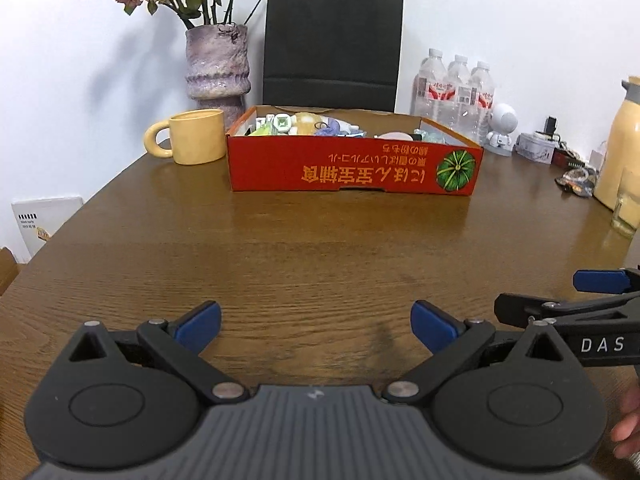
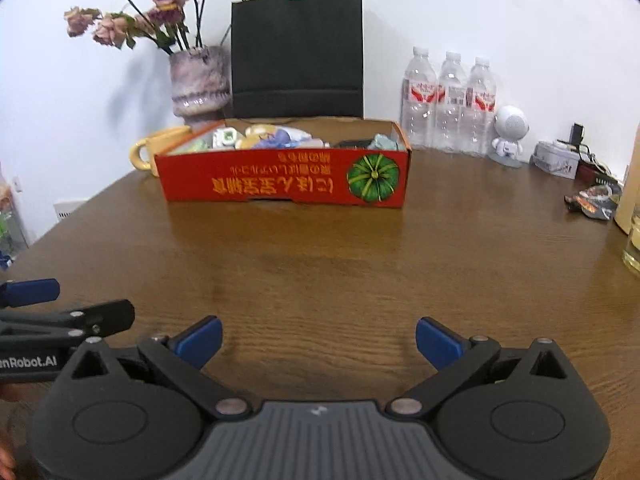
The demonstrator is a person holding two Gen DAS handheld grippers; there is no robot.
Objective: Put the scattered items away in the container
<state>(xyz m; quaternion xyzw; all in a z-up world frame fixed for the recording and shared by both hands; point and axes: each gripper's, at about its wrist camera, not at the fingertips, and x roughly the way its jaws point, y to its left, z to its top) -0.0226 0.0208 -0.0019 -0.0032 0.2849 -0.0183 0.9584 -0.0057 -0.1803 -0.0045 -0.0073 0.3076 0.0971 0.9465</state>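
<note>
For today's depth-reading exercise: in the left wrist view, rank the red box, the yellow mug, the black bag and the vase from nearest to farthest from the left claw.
1. Red box: straight ahead of the left claw, mid-table.
2. Yellow mug: left of the box, slightly farther back.
3. Vase and black bag: both behind the box near the wall, vase left, bag centre; too close to call.

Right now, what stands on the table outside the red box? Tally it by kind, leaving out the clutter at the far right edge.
Water bottles: 3
Yellow mug: 1
Vase of dried roses: 1
Black paper bag: 1
White robot figurine: 1
Total: 7
Items already in the red box are too crowded to count.
</note>
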